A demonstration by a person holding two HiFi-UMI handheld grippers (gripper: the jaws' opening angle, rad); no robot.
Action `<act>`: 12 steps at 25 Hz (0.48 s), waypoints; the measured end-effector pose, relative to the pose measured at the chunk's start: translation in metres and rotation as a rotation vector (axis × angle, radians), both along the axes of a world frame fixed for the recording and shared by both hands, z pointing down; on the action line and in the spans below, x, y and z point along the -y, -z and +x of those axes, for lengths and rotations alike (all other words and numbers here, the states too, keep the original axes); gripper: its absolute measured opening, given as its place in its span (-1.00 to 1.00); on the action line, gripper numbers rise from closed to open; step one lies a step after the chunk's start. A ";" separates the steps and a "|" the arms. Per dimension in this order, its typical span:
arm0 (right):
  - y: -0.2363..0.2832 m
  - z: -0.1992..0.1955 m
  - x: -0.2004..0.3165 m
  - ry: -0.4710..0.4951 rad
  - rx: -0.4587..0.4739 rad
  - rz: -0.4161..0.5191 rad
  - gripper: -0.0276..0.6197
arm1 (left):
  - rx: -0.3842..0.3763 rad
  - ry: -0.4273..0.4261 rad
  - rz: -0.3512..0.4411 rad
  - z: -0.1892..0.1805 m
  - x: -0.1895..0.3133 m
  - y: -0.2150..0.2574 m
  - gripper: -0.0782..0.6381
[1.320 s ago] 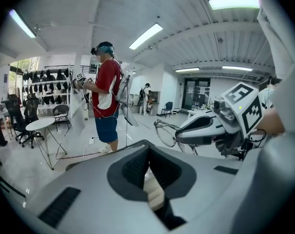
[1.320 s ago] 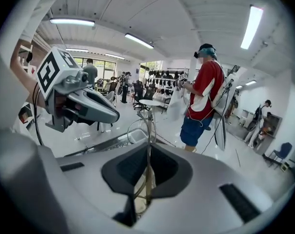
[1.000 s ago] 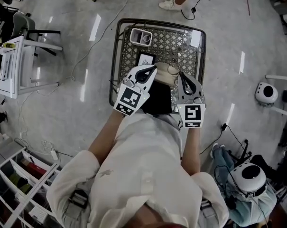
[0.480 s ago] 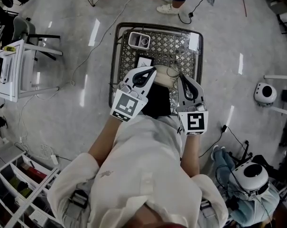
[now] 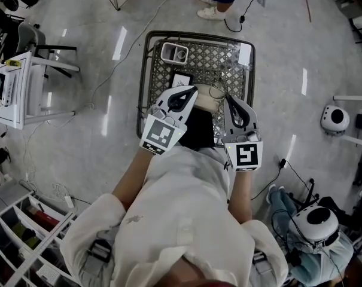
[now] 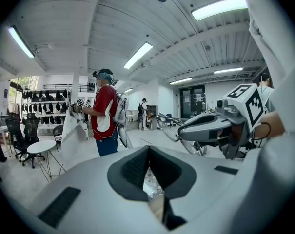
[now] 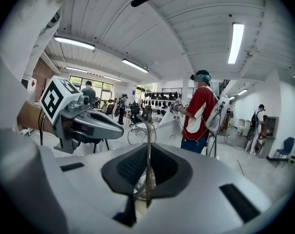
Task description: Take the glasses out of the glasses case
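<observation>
Just thin, round-rimmed wire glasses (image 7: 148,136)

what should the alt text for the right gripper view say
The right hand-held gripper is shut on a thin part of wire-rimmed glasses, which stand edge-on between its jaws. At left, the left hand-held gripper, with its marker cube, points its tip close to the glasses; behind, a person in a red shirt stands in a bright hall.
</observation>
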State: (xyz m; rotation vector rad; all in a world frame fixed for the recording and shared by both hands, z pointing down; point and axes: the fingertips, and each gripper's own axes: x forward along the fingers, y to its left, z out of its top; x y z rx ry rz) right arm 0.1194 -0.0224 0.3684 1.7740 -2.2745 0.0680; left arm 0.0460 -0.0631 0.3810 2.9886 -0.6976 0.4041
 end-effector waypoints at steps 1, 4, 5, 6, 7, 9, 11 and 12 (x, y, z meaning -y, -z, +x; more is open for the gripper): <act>0.000 0.001 0.000 0.001 -0.001 0.000 -0.86 | 0.001 0.001 0.000 0.000 0.000 0.000 -0.74; 0.001 0.001 0.001 0.007 0.000 0.003 -0.86 | 0.002 0.005 0.001 0.001 0.000 0.000 -0.74; 0.002 0.001 0.002 0.010 0.000 0.004 -0.86 | 0.002 0.006 0.001 0.001 0.001 0.000 -0.74; 0.003 0.000 0.003 0.013 -0.001 0.005 -0.86 | 0.002 0.008 0.001 0.001 0.001 0.000 -0.74; 0.004 0.000 0.005 0.016 -0.001 0.006 -0.86 | 0.002 0.009 0.001 0.001 0.002 0.000 -0.74; 0.006 0.000 0.008 0.021 -0.002 0.006 -0.86 | 0.001 0.012 0.001 0.002 0.005 0.000 -0.74; 0.008 0.000 0.011 0.026 -0.004 0.003 -0.86 | 0.002 0.014 0.001 0.004 0.007 0.000 -0.74; 0.008 0.001 0.012 0.028 -0.006 0.001 -0.86 | 0.002 0.014 0.001 0.005 0.008 0.000 -0.74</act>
